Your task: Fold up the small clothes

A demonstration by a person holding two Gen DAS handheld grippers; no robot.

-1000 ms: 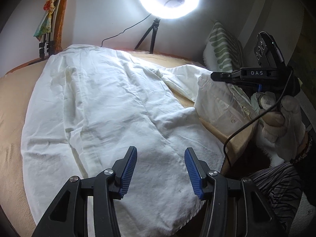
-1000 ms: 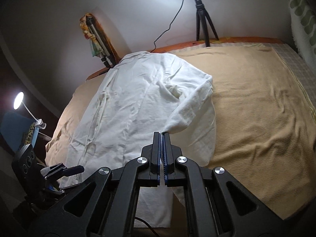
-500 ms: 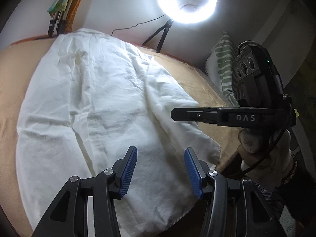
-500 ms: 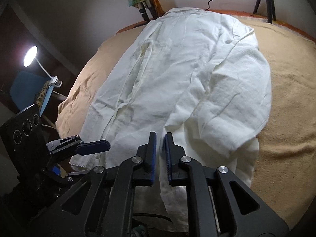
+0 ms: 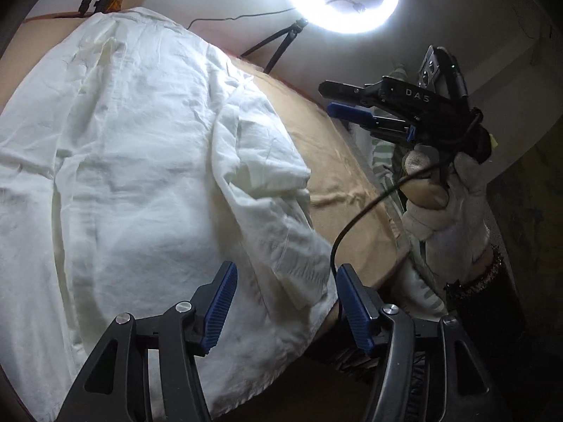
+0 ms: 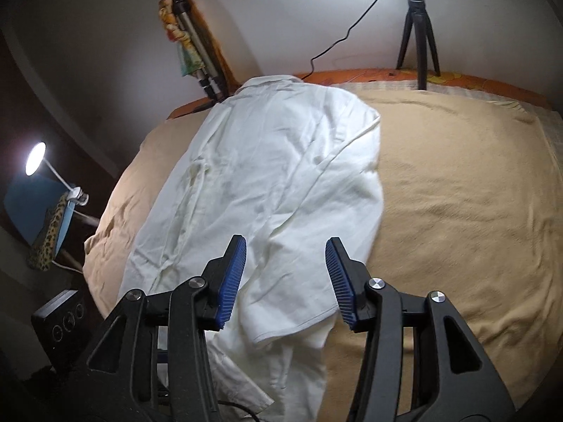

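Observation:
A white shirt (image 5: 147,176) (image 6: 274,183) lies spread on the tan blanket (image 6: 457,193), collar at the far end, with one sleeve (image 6: 316,274) folded over its body. My left gripper (image 5: 286,292) hovers over the shirt's near hem; its jaws are opening and its pads touch nothing. In the right wrist view my right gripper (image 6: 285,256) hangs above the folded sleeve's cuff, jaws opening, with no cloth between the pads. In the left wrist view the right gripper (image 5: 337,100) is raised at the right over the blanket, held by a gloved hand (image 5: 443,204).
A ring light on a small tripod (image 6: 417,35) stands at the bed's far edge, its cable running along the wall. A folded tripod with patterned cloth (image 6: 190,42) leans at the far left. A desk lamp (image 6: 35,158) glows left of the bed. A striped pillow (image 5: 383,151) lies at the right.
The right gripper was shut on the sleeve; it has let go, and its jaws have spread. The sleeve now lies across the shirt's body. The left gripper has rolled and opened a little wider.

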